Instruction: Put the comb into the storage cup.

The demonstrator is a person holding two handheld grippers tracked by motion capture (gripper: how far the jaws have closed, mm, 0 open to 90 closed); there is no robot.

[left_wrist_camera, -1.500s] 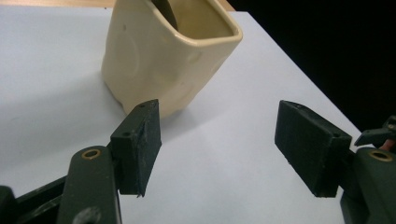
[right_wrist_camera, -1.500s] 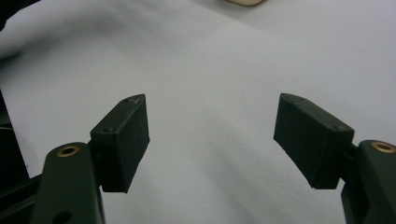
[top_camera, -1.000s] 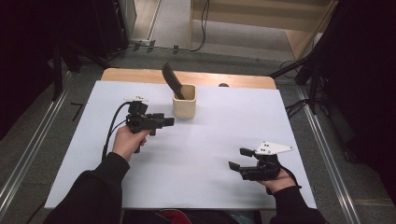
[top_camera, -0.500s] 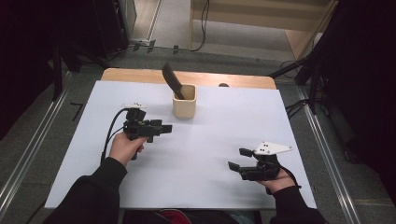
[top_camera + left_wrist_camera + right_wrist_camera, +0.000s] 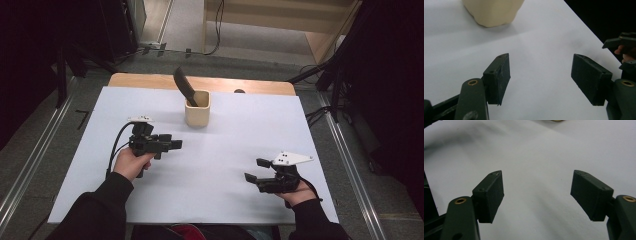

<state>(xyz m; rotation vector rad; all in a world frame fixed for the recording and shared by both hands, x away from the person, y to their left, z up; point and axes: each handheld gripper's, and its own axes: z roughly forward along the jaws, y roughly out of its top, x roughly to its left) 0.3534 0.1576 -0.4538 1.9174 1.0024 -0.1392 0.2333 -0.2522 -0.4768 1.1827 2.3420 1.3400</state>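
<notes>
White sheeting [image 5: 225,165] covered the table; toward its far edge stood a cream cup [image 5: 197,111] with a dark spatula [image 5: 184,86] leaning inside. Left gripper [image 5: 175,144] and right gripper [image 5: 254,170] both hovered spread wide, empty, well apart from the cup.

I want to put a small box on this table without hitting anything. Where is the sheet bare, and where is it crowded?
The white sheet is bare in the middle, between the left tongs and the right tongs, and along the right side, beyond the cream cup. It is crowded only at the far centre, where that cup holds a dark tool.
</notes>
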